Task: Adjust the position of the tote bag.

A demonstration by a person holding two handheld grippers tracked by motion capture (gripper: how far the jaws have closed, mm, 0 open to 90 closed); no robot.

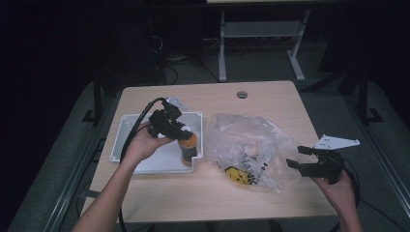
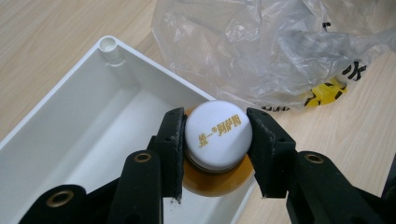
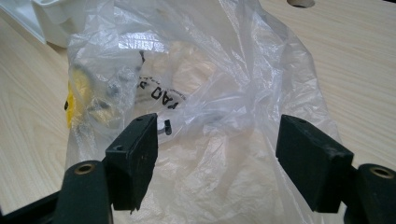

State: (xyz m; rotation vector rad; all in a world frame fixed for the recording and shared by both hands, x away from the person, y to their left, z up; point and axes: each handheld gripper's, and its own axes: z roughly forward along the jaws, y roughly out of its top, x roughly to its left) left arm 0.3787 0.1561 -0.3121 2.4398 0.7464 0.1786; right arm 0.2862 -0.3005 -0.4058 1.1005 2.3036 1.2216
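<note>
Left gripper (image 1: 180, 131) is clamped on the white cap of an orange bottle (image 2: 218, 135), roughly half closed, both pads pressed flat against opposite sides of the cap. In the left gripper view the cap carries gold print and the orange body bulges out below it. Bottle stands upright inside the white tray (image 1: 126, 126), at the tray's right end near the corner closest to the person, right up against the tray wall. In the high view the tray sits on the left half of the wooden table (image 1: 270, 96). Clear plastic bag (image 1: 251, 145) lies crumpled just right of the tray, with black lettering and a yellow patch showing through it. Right gripper (image 1: 300, 158) is at the bag's right edge, jaws spread wide and holding nothing. In the right gripper view the bag (image 3: 210, 107) bulges up in front of the 2 pads; can't tell if either pad touches the film.
</note>
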